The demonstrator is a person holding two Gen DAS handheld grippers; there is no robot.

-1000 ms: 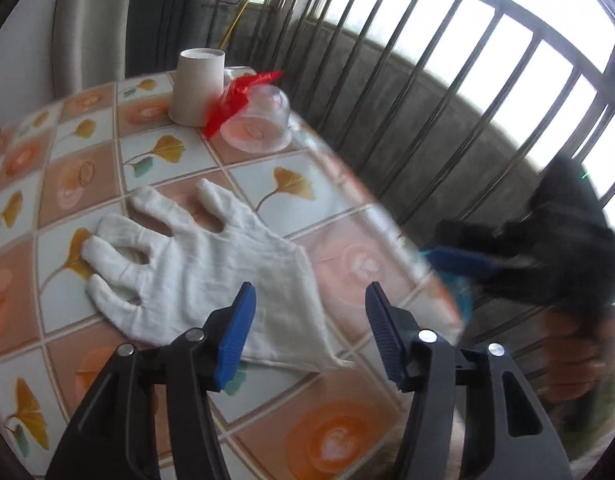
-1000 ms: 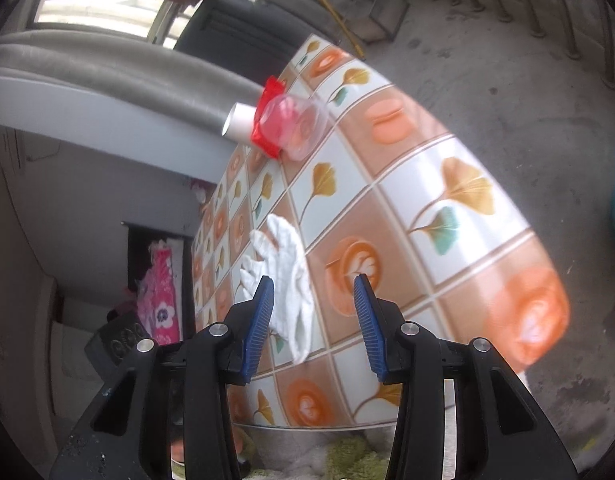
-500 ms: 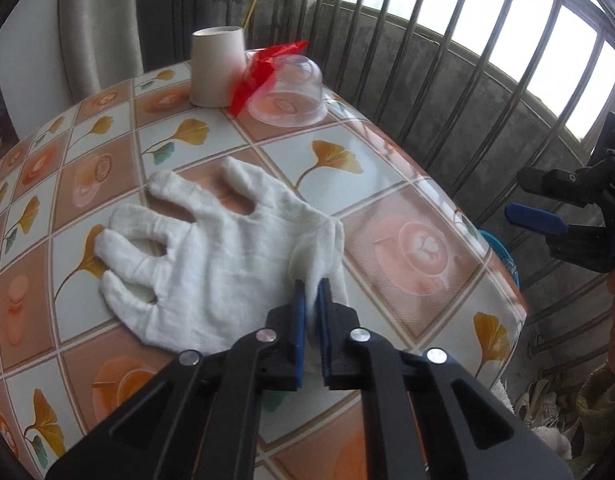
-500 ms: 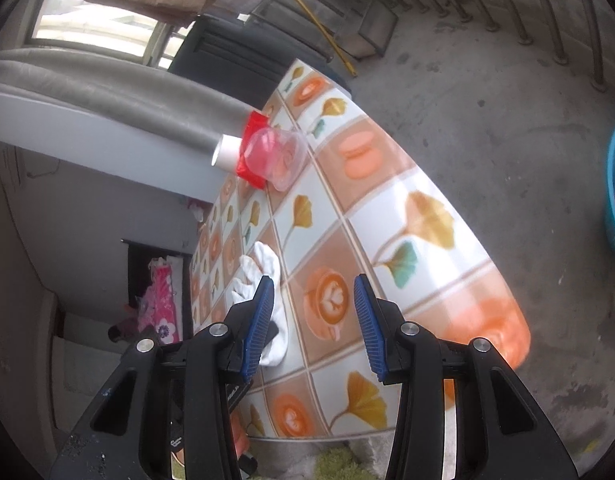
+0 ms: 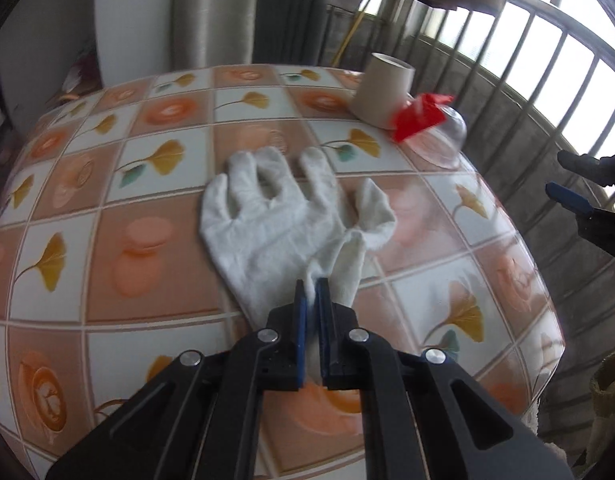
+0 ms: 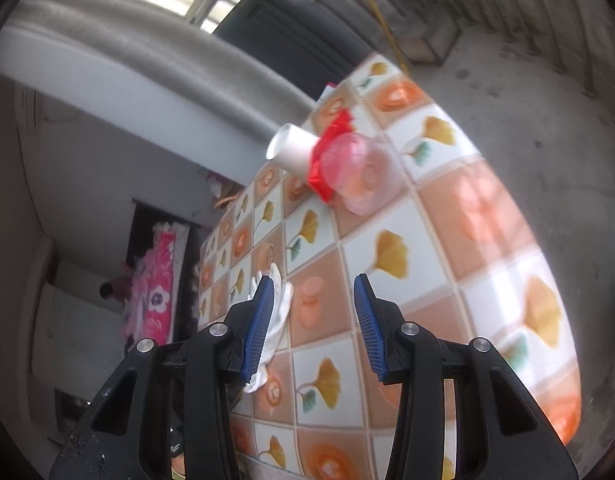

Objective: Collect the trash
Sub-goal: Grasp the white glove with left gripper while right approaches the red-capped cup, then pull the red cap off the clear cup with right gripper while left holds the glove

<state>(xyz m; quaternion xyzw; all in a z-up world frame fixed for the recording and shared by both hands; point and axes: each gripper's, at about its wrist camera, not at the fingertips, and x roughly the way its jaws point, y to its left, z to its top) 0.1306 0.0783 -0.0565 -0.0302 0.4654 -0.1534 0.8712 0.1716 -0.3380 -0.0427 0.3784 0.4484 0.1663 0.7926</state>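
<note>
A white cloth glove (image 5: 275,220) lies on the tiled table (image 5: 147,248). My left gripper (image 5: 312,286) is shut on the glove's cuff, which bunches up between the pads. The glove also shows in the right wrist view (image 6: 281,300), partly hidden behind my right gripper's left finger. My right gripper (image 6: 315,284) is open and empty, held off the table's side; it shows at the right edge of the left wrist view (image 5: 579,200). A paper cup (image 5: 383,94), a red wrapper (image 5: 419,114) and a clear plastic dome lid (image 5: 443,140) sit together at the table's far right corner.
A metal railing (image 5: 547,80) runs behind and right of the table. A grey curtain (image 5: 211,12) hangs at the back. The concrete floor (image 6: 527,80) lies beyond the table in the right wrist view. A pink patterned item (image 6: 153,300) stands indoors.
My left gripper closed on the glove's cuff and has swung left, pulling the cuff up. My right gripper has moved nearer the table and stays open.
</note>
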